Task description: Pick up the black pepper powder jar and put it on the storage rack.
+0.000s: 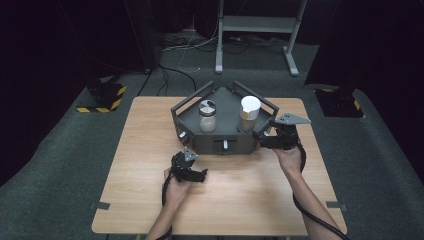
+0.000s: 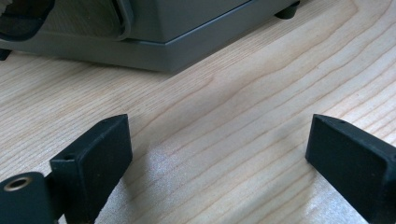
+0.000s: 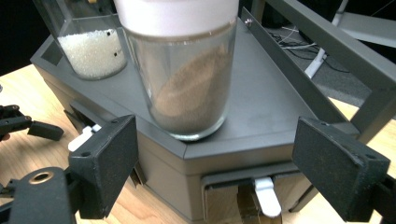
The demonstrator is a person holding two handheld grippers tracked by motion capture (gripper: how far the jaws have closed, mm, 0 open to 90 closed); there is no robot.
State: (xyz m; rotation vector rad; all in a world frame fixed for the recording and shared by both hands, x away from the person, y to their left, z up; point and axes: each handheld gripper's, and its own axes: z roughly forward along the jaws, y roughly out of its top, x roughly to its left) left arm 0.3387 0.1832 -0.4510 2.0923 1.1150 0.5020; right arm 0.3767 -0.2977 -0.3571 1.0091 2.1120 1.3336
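Observation:
A grey rack (image 1: 227, 102) with small front drawers stands at the far middle of the wooden table (image 1: 240, 195). On it are a jar of white grains (image 1: 207, 117) with a metal lid and a white-lidded jar of brown powder (image 1: 249, 114). My right gripper (image 1: 262, 136) is open at the rack's right front corner. In the right gripper view its jaws (image 3: 215, 154) flank that jar (image 3: 182, 84) from in front, without touching it. My left gripper (image 1: 191, 166) hovers low over the table before the rack's left front, open and empty (image 2: 217, 135).
White-handled drawers (image 3: 266, 196) face me on the rack's (image 3: 266, 107) front. The rack's base (image 2: 187, 32) lies just ahead of the left jaws. On the floor beyond the table are cables, a metal stand (image 1: 257, 25) and yellow-black striped bases (image 1: 102, 100).

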